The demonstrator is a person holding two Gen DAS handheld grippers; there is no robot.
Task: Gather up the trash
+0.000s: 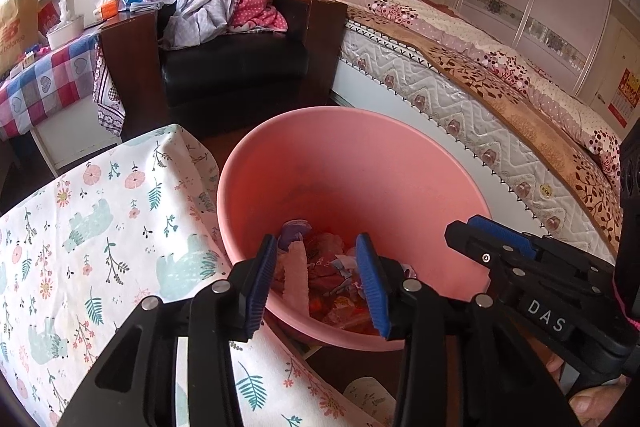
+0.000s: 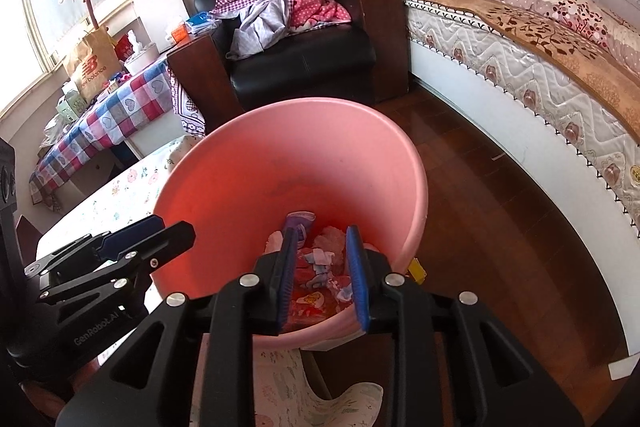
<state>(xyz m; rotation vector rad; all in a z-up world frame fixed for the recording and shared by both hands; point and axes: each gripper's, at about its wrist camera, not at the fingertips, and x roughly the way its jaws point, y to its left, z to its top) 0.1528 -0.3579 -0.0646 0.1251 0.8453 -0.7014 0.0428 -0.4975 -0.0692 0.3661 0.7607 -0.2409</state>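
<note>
A pink bin (image 1: 352, 163) stands on the floor beside a table with a floral cloth (image 1: 100, 235). Crumpled wrappers and paper trash (image 1: 320, 275) lie in its bottom, also in the right wrist view (image 2: 320, 267). My left gripper (image 1: 320, 283) is open and empty above the bin's near rim. My right gripper (image 2: 322, 275) is open and empty above the same bin (image 2: 288, 163). Each gripper shows in the other's view, the right one (image 1: 504, 239) at the bin's right and the left one (image 2: 132, 239) at its left.
A black armchair (image 1: 236, 59) piled with clothes stands behind the bin. A bed (image 1: 480, 75) runs along the right. A checked-cloth table (image 1: 44, 83) with boxes and a paper bag is at the left. Dark wooden floor (image 2: 500, 227) lies between bin and bed.
</note>
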